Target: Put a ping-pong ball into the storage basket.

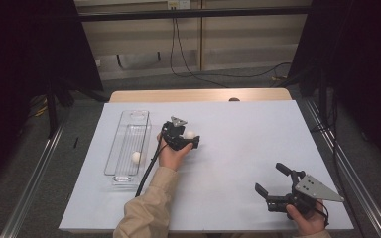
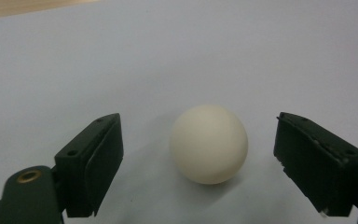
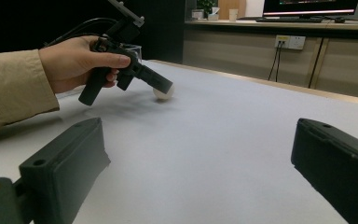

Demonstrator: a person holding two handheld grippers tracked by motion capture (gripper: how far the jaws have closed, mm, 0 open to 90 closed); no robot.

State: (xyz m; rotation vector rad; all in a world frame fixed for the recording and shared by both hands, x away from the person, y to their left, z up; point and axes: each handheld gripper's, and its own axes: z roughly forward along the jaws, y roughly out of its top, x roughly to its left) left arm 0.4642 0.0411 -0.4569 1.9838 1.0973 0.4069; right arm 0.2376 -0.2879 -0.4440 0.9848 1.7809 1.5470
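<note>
A cream ball (image 2: pixel 209 143) rests on the white table sheet, between the jaws of my left gripper (image 2: pixel 199 135). Bare sheet shows on both sides of the ball, so the pads do not touch it and the gripper is open. From above, the same ball (image 1: pixel 189 134) lies just right of the table's middle-left, with the left gripper (image 1: pixel 191 137) around it. The right gripper view shows that ball (image 3: pixel 163 93) at the tip of the left gripper (image 3: pixel 164 87). My right gripper (image 1: pixel 269 177) is held near the front right corner, open, with nothing between its jaws (image 3: pixel 198 149).
A clear, long tray (image 1: pixel 120 130) stands at the left of the table with another cream ball (image 1: pixel 136 157) inside it. The left gripper's cable (image 1: pixel 148 171) trails back along the forearm. The table's wooden far edge (image 1: pixel 201 94) lies beyond the sheet.
</note>
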